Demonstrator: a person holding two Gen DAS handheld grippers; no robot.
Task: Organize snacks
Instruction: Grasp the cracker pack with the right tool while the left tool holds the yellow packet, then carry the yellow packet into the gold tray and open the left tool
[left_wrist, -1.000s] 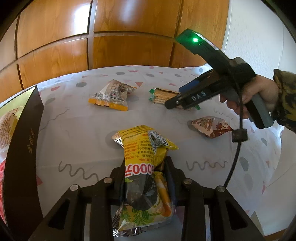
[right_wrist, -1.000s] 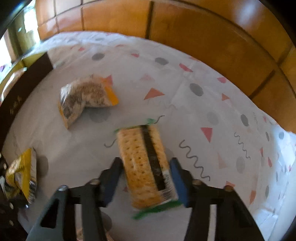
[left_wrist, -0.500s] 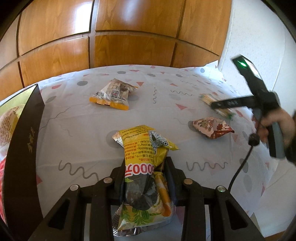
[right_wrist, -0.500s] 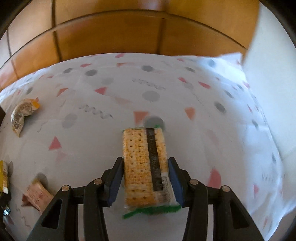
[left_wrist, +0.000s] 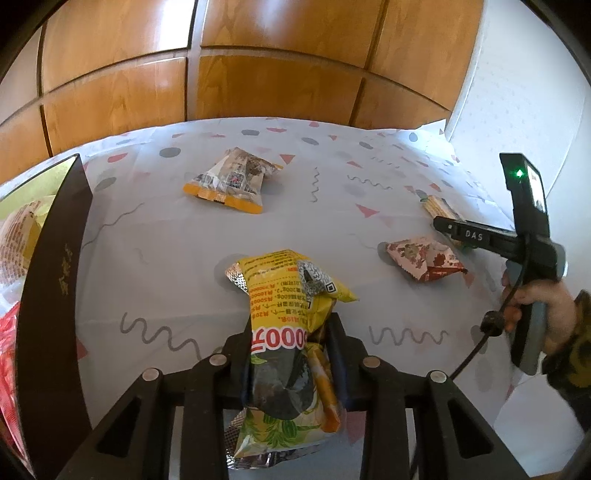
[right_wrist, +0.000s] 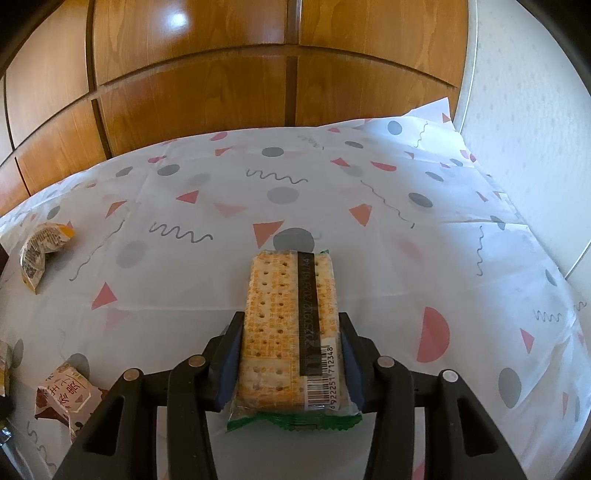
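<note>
My left gripper (left_wrist: 290, 332) is shut on a yellow snack bag (left_wrist: 288, 328), held over the patterned tablecloth (left_wrist: 166, 251). My right gripper (right_wrist: 291, 339) is shut on a cracker pack (right_wrist: 288, 325) with a green wrapper edge, above the cloth; it also shows in the left wrist view (left_wrist: 441, 223) at the far right, with the cracker pack (left_wrist: 437, 206) in it. An orange-edged clear snack bag (left_wrist: 232, 181) lies far on the cloth and shows at the left of the right wrist view (right_wrist: 40, 251). A red-brown snack packet (left_wrist: 424, 258) lies right of centre, also low left in the right wrist view (right_wrist: 68, 395).
A dark box (left_wrist: 55, 280) with a gold inner wall stands at the left edge and holds packaged snacks (left_wrist: 14, 236). Wooden panels (left_wrist: 221, 74) rise behind the table. A white wall (right_wrist: 528, 110) lies to the right, close to the cloth's edge.
My right gripper lifted the cracker pack from the middle of the cloth and carried it to the right side. My left gripper has stayed put with the yellow bag.
</note>
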